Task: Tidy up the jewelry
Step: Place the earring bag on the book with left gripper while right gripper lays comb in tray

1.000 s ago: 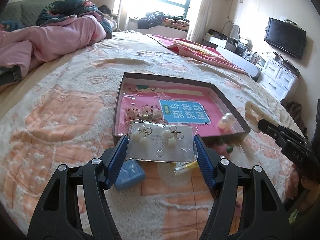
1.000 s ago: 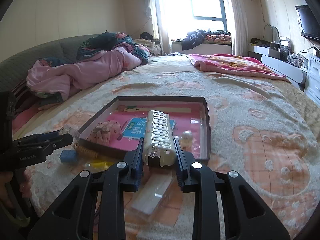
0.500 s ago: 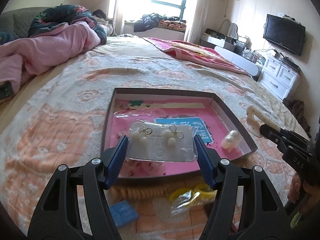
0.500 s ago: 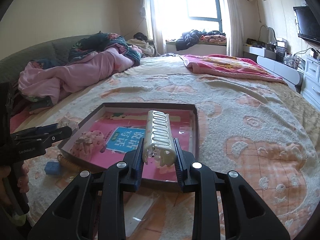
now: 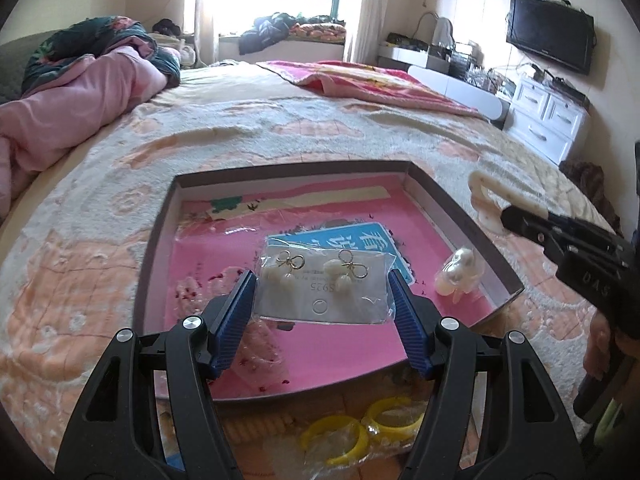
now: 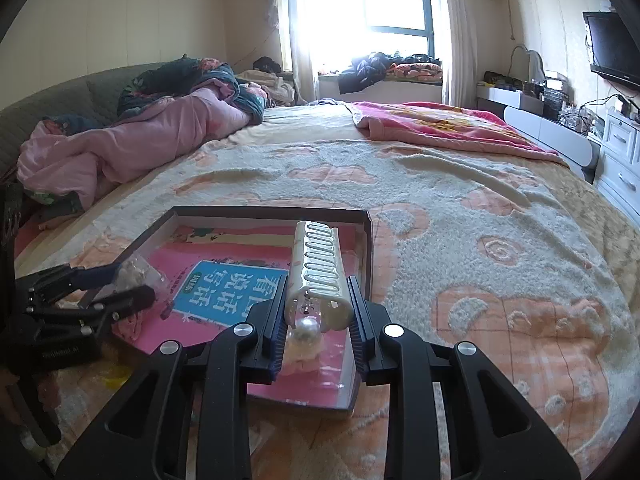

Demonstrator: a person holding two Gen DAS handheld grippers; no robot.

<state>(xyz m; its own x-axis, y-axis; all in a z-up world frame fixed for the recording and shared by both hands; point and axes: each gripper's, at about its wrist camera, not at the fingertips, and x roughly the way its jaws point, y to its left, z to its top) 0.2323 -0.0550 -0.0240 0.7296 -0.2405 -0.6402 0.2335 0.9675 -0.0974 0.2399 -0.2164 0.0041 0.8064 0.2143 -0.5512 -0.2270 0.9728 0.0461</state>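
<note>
My left gripper [image 5: 322, 300] is shut on a clear packet of bow-and-pearl earrings [image 5: 323, 286], held over the pink-floored box [image 5: 160, 240]. My right gripper [image 6: 318, 314] is shut on a cream hair claw clip [image 6: 318, 266], hovering above the box's [image 6: 366, 248] near right corner. In the left wrist view the clip [image 5: 486, 196] and the right gripper [image 5: 520, 220] sit just outside the box's right wall. In the right wrist view the left gripper [image 6: 124, 284] and its packet [image 6: 138, 272] are at the left. A pearl hair clip [image 5: 458, 274] lies inside the box.
Yellow rings in a clear bag [image 5: 360, 428] and a beige band [image 5: 256, 424] lie on the patterned blanket [image 5: 80, 280] in front of the box. A pink quilt [image 6: 140, 140] is heaped at the far left. A white dresser [image 5: 544, 120] stands right of the bed.
Both grippers have advanced over the box with their items still held. The blue item and bagged rings in front of the box have slid toward the bottom of the left wrist view.
</note>
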